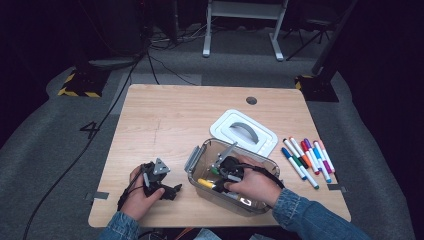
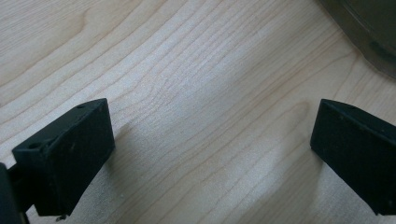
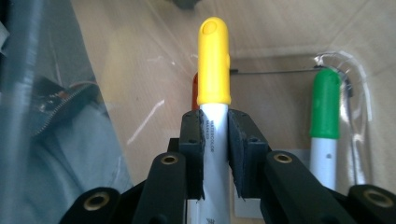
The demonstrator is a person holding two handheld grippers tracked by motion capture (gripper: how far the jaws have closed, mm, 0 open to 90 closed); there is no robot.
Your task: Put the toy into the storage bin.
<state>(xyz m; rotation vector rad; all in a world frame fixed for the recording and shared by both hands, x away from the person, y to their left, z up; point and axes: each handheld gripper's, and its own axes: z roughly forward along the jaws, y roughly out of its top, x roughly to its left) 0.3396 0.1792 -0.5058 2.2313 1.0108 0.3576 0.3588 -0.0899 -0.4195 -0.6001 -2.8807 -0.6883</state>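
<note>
The clear plastic bin (image 1: 200, 159) sits near the front edge of the table (image 1: 165, 115); inside it the right gripper (image 3: 215, 140) is clamped on a yellow-capped marker (image 3: 214, 70), with a green-capped marker (image 3: 325, 105) beside it and an orange cap partly hidden behind it. The white lid (image 1: 243, 131) lies just behind the bin, and a row of loose markers (image 1: 307, 157) lies to the bin's right. Left of the bin, the left gripper (image 2: 210, 149) rests over bare table with jaws wide apart and nothing between them.

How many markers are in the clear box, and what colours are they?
Yellow marker: 1, gripped by the right gripper
Green marker: 1
Orange-red marker: 1, mostly hidden behind the yellow one
Total: 3 visible in the clear box
</note>
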